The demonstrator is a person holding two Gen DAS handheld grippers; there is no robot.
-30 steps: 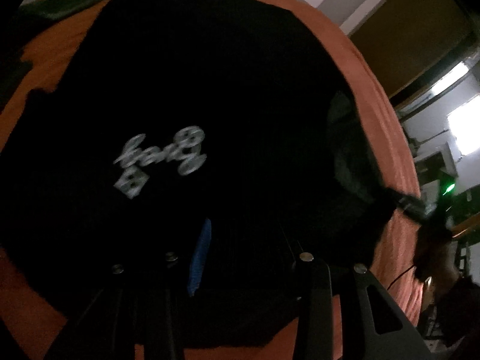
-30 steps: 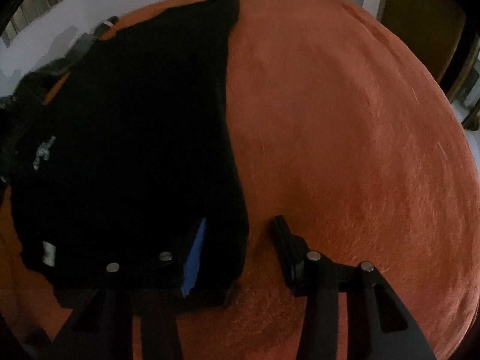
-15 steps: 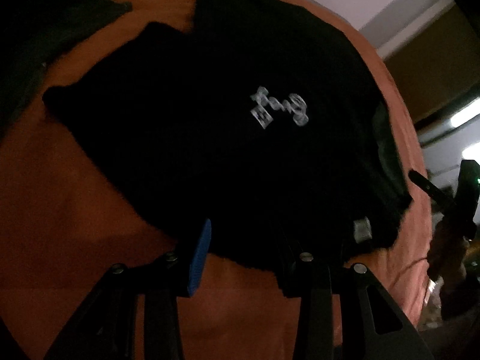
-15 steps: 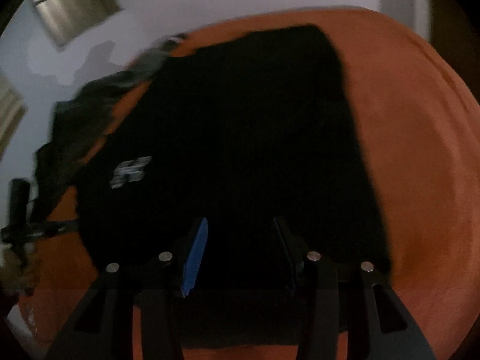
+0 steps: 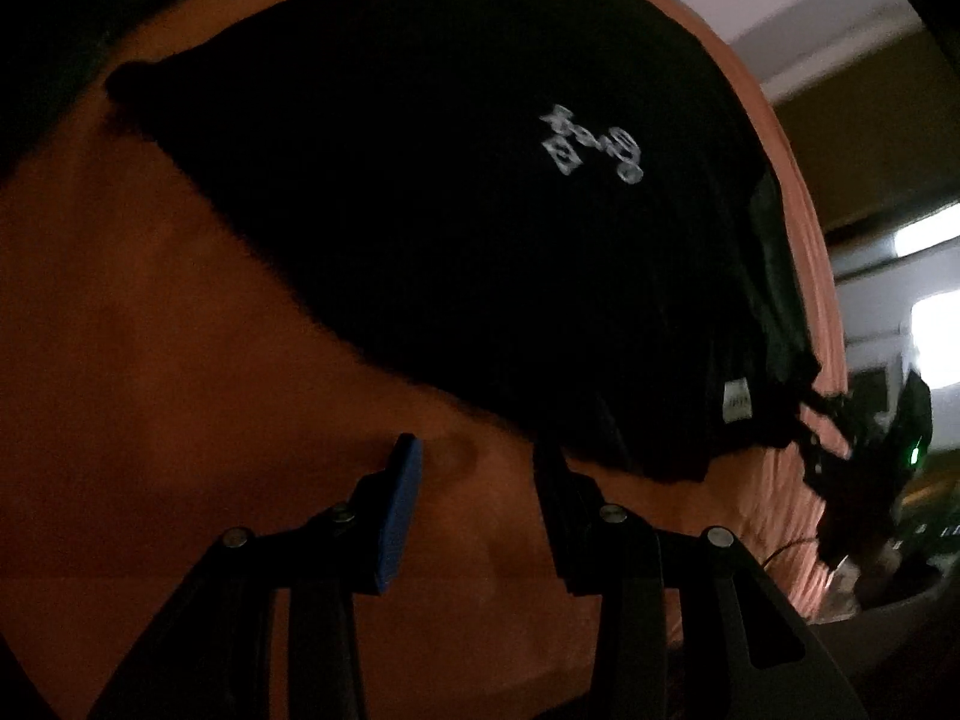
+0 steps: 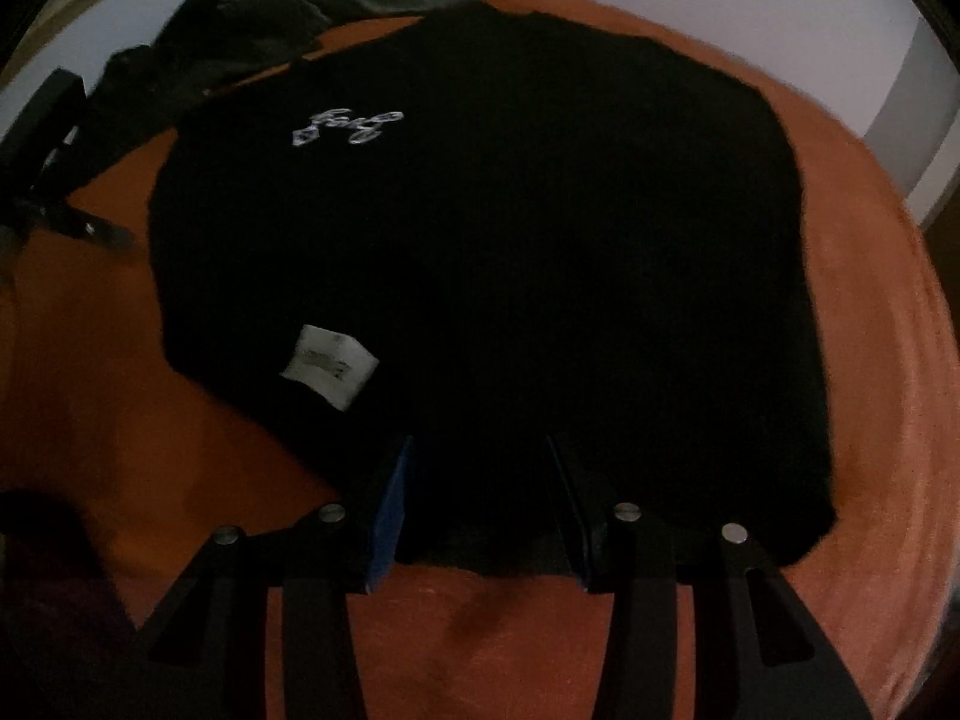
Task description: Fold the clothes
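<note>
Right wrist view: black shirt lies flat on the orange bed ahead of both tongs, right tongs and left tongs spread open, gripping nothing. Dark clothes pile beyond, white wall behind.

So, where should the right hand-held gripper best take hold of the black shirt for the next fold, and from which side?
Probably the near hem of the black shirt, close to the corner by the white label. Come in low from the near side, over the orange cover. The shirt lies flat, and this edge already lies between the open fingers of the right hand-held gripper, so one finger could slide under it.
</note>
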